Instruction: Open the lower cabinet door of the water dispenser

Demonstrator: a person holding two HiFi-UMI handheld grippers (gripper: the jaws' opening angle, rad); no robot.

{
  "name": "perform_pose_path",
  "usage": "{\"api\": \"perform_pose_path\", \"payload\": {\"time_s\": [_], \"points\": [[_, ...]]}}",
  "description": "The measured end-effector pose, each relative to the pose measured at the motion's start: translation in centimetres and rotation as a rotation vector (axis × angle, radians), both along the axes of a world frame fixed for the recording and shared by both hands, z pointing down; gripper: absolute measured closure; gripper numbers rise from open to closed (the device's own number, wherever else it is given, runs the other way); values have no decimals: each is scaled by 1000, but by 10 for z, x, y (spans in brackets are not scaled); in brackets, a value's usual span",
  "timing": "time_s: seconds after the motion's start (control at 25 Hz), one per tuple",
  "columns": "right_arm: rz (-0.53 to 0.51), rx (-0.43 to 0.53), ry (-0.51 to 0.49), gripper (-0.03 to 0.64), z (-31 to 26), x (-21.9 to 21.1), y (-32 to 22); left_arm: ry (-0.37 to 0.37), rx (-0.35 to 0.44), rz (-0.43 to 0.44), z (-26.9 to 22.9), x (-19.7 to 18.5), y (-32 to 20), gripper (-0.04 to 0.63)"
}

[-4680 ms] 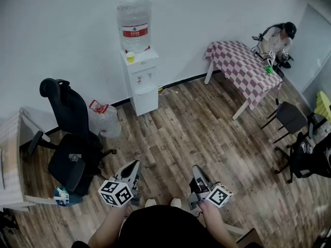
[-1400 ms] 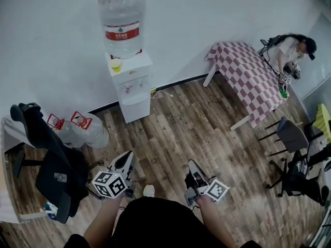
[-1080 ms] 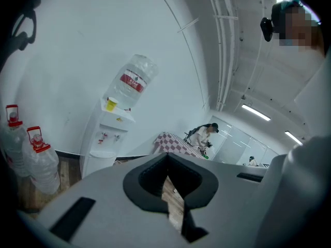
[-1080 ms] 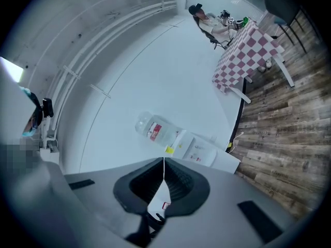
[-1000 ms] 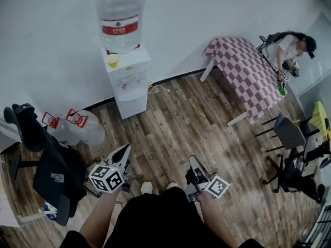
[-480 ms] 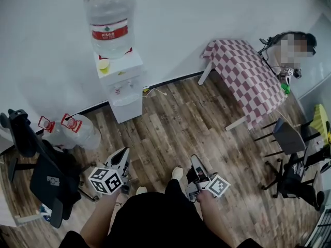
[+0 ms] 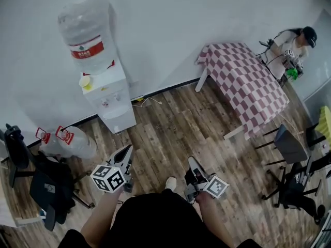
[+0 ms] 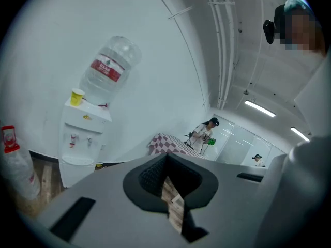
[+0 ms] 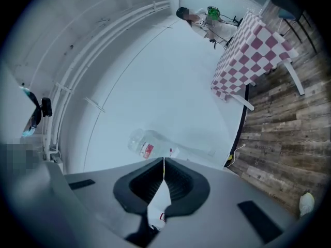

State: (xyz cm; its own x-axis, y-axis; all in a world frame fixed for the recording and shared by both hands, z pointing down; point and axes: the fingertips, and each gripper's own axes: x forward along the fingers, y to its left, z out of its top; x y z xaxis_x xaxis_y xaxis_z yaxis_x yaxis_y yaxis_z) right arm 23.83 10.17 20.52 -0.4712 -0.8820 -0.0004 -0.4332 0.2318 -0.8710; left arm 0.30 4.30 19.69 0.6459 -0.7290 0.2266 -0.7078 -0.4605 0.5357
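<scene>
Nothing is done yet: the water dispenser stands well apart, lower cabinet door apparently closed, with the left hand-held gripper and right hand-held gripper both pressed together, empty.

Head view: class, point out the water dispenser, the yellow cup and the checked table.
water dispenser (image 7: 115, 107), head view, white front.
yellow cup (image 7: 85, 81), head view, its top.
checked table (image 7: 248, 84), head view, cloth top.

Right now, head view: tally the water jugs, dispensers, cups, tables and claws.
Jugs: 3
Dispenser: 1
Cup: 1
Table: 1
Claws: 2, left claw and right claw, both shut
Total: 8
</scene>
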Motion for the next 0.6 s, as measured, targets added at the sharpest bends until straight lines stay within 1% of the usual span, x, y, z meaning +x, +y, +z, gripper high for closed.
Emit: {"api": "perform_pose_path", "payload": {"time_s": [0.2,0.36,0.48,0.6], "points": [[-35,17,7,594,1,48,-18,-16,-8,-2,1,58,-14,581],[-66,6,-2,594,13,80,-28,-31,-6,4,2,101,-20,581],[-77,-25,-5,594,24,97,-33,-41,-24,5,9,119,-21,581],[-89,-33,-10,594,29,105,-40,-51,-48,-17,15,119,-23,581]]}}
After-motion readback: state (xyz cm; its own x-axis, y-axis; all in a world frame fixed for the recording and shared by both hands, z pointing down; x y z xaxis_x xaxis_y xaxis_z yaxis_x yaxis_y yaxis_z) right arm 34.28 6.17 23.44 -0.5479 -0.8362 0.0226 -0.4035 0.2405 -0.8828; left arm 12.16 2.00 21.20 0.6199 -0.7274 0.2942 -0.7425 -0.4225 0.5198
